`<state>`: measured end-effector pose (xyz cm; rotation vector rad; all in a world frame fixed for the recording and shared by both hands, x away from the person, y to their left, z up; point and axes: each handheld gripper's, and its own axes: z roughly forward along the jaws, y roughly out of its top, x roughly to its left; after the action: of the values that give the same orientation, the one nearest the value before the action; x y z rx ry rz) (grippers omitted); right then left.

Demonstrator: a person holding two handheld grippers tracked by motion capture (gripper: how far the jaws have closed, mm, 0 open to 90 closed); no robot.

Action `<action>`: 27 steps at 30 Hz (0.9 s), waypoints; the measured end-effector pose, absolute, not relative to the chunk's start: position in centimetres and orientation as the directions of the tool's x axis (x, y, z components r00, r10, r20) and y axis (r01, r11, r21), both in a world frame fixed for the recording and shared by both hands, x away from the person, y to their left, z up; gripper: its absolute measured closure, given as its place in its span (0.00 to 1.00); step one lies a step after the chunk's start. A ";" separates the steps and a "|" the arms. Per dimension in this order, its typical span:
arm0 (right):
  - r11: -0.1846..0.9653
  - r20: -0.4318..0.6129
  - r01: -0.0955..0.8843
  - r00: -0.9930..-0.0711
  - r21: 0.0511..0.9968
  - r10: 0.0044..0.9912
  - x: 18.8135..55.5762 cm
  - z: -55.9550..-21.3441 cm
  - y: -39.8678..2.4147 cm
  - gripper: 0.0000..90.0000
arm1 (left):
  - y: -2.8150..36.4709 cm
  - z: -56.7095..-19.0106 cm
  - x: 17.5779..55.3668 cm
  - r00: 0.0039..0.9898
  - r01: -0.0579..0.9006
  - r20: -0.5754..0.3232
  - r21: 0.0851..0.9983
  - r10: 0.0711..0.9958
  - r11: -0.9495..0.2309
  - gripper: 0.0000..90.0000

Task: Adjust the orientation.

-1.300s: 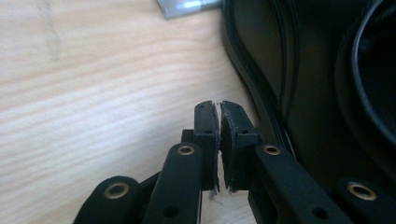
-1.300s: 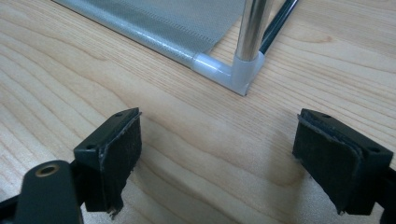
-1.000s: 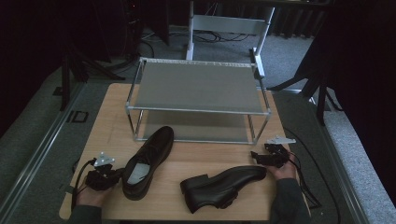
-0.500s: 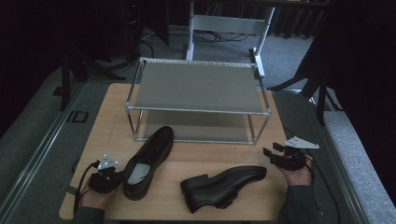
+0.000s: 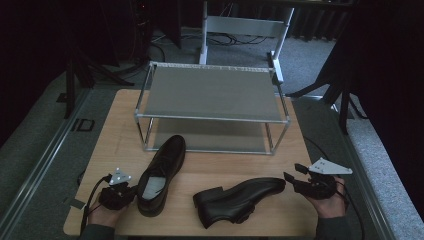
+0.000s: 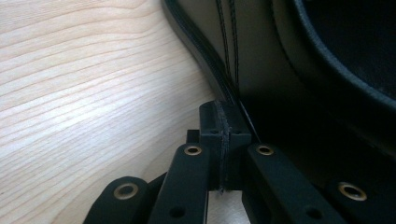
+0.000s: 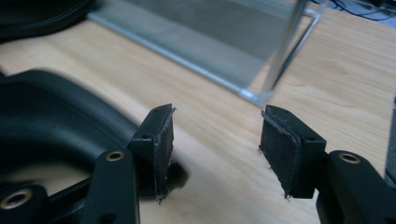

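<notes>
Looks like nothing's racked yet: both shoes, 1 upright (image 5: 160, 175) lower left and 1 tipped (image 5: 240, 197) lower center, sit on the table (image 5: 120, 115), the rack (image 5: 212, 107) has 2 bare shelves. Left claw (image 6: 223, 140) is pressed together beside the upright shoe, right claw (image 7: 215, 149) gapes apart.

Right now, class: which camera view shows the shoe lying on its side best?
The high view: the tipped shoe shows whole, toe toward the right gripper. The right gripper view catches only a blurred dark part of it beside the open jaws. The left gripper view faces the upright shoe instead.
</notes>
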<state>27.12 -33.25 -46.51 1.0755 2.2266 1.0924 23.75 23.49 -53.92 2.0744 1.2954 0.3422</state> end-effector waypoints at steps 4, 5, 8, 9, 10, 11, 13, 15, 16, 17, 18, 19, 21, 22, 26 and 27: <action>0.399 -0.046 0.450 -0.616 0.799 0.786 26.2 -46.8 -32.9 0.46 | 23.1 -53.9 23.7 0.495 0.694 -0.118 0.650 0.861 -0.310 1.00; 0.396 -0.038 0.453 -0.618 0.799 0.785 25.9 -46.9 -32.8 0.46 | 22.8 -53.9 23.6 0.504 0.690 -0.119 0.651 0.855 -0.317 1.00; 0.403 -0.019 0.460 -0.640 0.791 0.768 24.8 -47.8 -32.2 0.49 | 22.4 -53.9 23.6 0.513 0.687 -0.121 0.652 0.850 -0.322 1.00; 0.404 -0.015 0.462 -0.643 0.789 0.765 24.6 -47.8 -32.0 0.51 | 22.3 -53.9 23.6 0.514 0.685 -0.119 0.652 0.849 -0.323 1.00; 0.404 -0.015 0.462 -0.643 0.789 0.765 24.6 -47.8 -32.0 0.51 | 22.3 -53.9 23.6 0.514 0.685 -0.119 0.652 0.849 -0.323 1.00; 0.408 -0.010 0.455 -0.659 0.791 0.752 24.0 -47.9 -31.7 0.57 | 22.1 -53.9 23.5 0.515 0.685 -0.124 0.654 0.849 -0.320 1.00; 0.408 -0.007 0.442 -0.671 0.798 0.741 23.5 -47.9 -31.4 0.61 | 21.7 -54.0 23.5 0.530 0.682 -0.135 0.655 0.838 -0.326 1.00; 0.413 -0.003 0.436 -0.684 0.800 0.729 23.1 -47.9 -30.9 0.66 | 21.5 -54.0 23.5 0.538 0.679 -0.138 0.655 0.832 -0.331 1.00; 0.416 0.005 0.434 -0.697 0.799 0.717 22.9 -47.9 -30.7 0.68 | 21.0 -54.0 23.4 0.551 0.675 -0.142 0.656 0.822 -0.339 1.00; 0.416 0.005 0.434 -0.697 0.799 0.717 22.9 -47.9 -30.7 0.68 | 21.0 -54.0 23.4 0.551 0.675 -0.142 0.656 0.822 -0.339 1.00; 0.432 -0.005 0.415 -0.717 0.801 0.698 22.6 -48.0 -30.2 0.69 | 20.7 -54.0 23.4 0.560 0.669 -0.140 0.658 0.817 -0.345 1.00; 0.435 0.001 0.415 -0.724 0.799 0.689 22.5 -48.0 -30.0 0.70 | 20.7 -54.0 23.4 0.558 0.670 -0.140 0.658 0.818 -0.344 1.00; 0.449 0.000 0.414 -0.735 0.792 0.678 22.5 -48.2 -29.5 0.72 | 20.7 -54.1 23.4 0.556 0.673 -0.147 0.658 0.818 -0.339 1.00; 0.449 0.000 0.414 -0.735 0.792 0.678 22.5 -48.2 -29.5 0.72 | 20.7 -54.1 23.4 0.556 0.673 -0.147 0.658 0.818 -0.339 1.00; 0.430 0.012 0.410 -0.734 0.804 0.679 23.3 -48.1 -29.3 0.73 | 20.7 -54.1 23.4 0.555 0.672 -0.146 0.658 0.819 -0.338 1.00; 0.429 0.009 0.407 -0.734 0.806 0.680 23.5 -48.0 -29.2 0.72 | 20.7 -54.1 23.4 0.555 0.672 -0.146 0.659 0.819 -0.338 1.00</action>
<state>23.47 -29.22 -48.02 0.9351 2.3692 1.2057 23.39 20.69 -54.06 2.1047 1.1932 0.2758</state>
